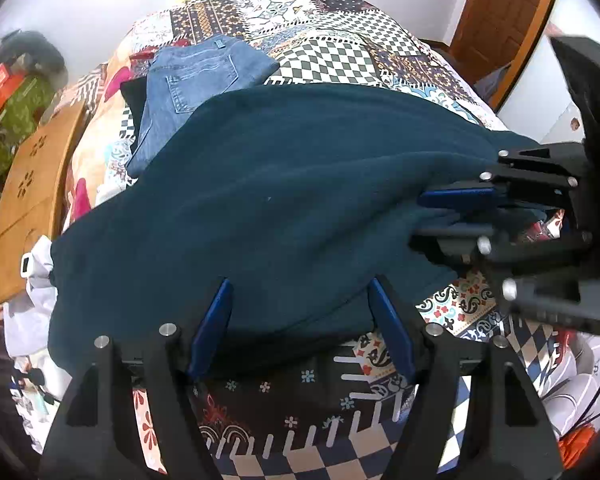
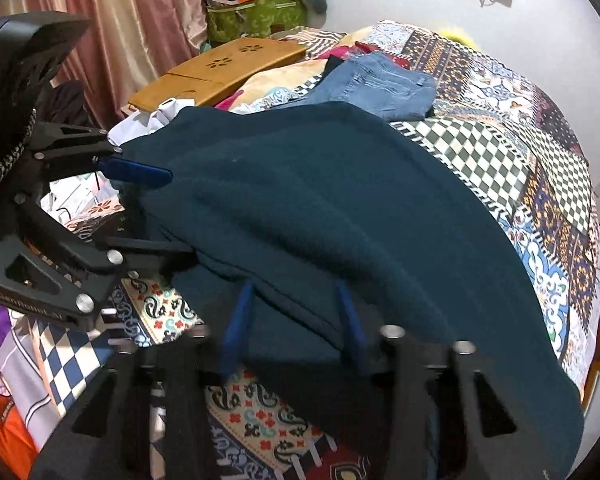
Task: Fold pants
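Observation:
Dark teal pants [image 1: 268, 200] lie spread across the patterned bedspread [image 1: 340, 56], also in the right wrist view [image 2: 340, 208]. My left gripper [image 1: 300, 292] is open, its blue pads on either side of the near fabric edge. My right gripper [image 2: 296, 292] is also open over the pants' near edge; it shows from the side in the left wrist view [image 1: 424, 216], fingers above and below a fold of teal fabric. The left gripper shows at the left of the right wrist view [image 2: 176, 212] the same way.
Folded blue jeans [image 1: 196, 76] lie on the far part of the bed. A wooden lap tray [image 1: 32, 184] lies at the left edge, white cloth [image 1: 32, 300] beside it. A green bag [image 2: 252, 16] and curtain stand behind. A wooden door [image 1: 504, 12] is at right.

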A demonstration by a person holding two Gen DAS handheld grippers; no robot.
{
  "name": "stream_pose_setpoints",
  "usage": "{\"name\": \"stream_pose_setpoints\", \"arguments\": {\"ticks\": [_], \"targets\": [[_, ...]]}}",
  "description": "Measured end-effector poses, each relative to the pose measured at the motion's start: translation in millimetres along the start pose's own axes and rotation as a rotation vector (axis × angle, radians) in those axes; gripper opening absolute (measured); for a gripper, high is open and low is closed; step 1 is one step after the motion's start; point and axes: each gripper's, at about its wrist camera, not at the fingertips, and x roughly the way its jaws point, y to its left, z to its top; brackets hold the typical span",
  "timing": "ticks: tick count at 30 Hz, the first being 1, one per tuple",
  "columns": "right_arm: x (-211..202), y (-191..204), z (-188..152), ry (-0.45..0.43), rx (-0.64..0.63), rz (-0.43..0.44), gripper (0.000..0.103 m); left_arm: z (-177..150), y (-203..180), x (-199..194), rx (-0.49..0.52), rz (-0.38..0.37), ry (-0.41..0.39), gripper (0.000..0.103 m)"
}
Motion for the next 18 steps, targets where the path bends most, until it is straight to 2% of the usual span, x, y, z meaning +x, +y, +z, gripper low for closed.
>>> {"name": "stream_pose_setpoints", "arguments": {"ticks": [2, 4, 5, 6, 8, 9, 12, 14, 18], "targets": [[0.5, -7.6, 5.4, 0.006, 0.057, 0.044, 0.012, 0.2, -0.6, -1.9, 0.004, 0.003, -0.006, 0.07], [-1.4, -11.5, 7.3, 0.011, 0.092, 0.077, 0.009, -0.8, 0.4, -2.0, -0.002, -0.002, -0.012, 0.07], [-3.6, -10.9, 7.2, 0.014, 0.095, 0.09, 0.008, -1.4, 1.5, -1.8, -0.008, -0.006, -0.014, 0.063], [-5.4, -8.5, 6.5, 0.014, 0.091, 0.094, 0.007, -1.7, 2.7, -2.3, -0.019, 0.007, -0.017, 0.044], [-14.8, -1.2, 3.7, 0.005, 0.07, 0.106, 0.007, -2.6, 5.8, -4.7, -0.037, 0.05, -0.018, 0.028], [-19.0, 1.3, 2.8, 0.0, 0.065, 0.113, 0.007, -3.4, 8.5, -6.8, -0.05, 0.037, -0.023, 0.025], [-29.2, 9.6, -2.3, -0.011, 0.054, 0.119, 0.007, -8.5, 13.5, -13.2, -0.074, -0.013, -0.025, 0.023], [-27.9, 10.5, -5.5, -0.001, 0.064, 0.122, 0.007, -14.1, 11.7, -17.0, -0.062, -0.013, -0.026, 0.023], [-24.6, 7.9, -7.4, 0.025, 0.124, 0.14, 0.016, -21.1, 11.3, -24.7, -0.065, -0.023, -0.02, 0.023]]}}
